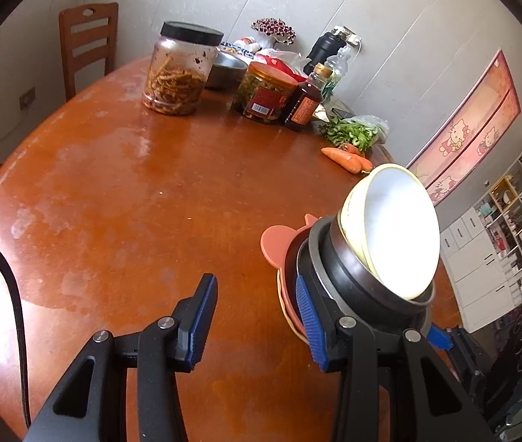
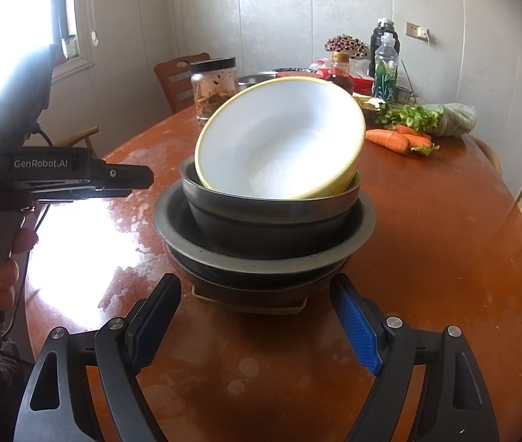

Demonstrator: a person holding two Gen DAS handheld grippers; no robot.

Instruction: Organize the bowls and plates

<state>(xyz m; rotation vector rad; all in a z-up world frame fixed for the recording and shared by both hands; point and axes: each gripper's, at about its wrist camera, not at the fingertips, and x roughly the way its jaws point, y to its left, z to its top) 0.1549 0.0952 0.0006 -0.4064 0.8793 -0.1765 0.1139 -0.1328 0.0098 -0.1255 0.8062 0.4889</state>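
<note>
Wooden table (image 2: 445,258), "GenRobot.AI" on left gripper (image 2: 128,180)

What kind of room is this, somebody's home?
Most likely a home dining room. A worn round wooden table holds pickle jars, carrots and stacked bowls, with a wooden chair against the wall.

Home dining table (image 1: 113,184), pickle jars (image 1: 178,73)

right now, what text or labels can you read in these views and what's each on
"GenRobot.AI": white print on the side of the left gripper, seen from the right wrist.
Red label on the jar: too blurred to read.
Orange label on the dark bottle: too blurred.
Print on the yellow bowl: too small to read.
Cartoon cat poster: no legible words.
</note>
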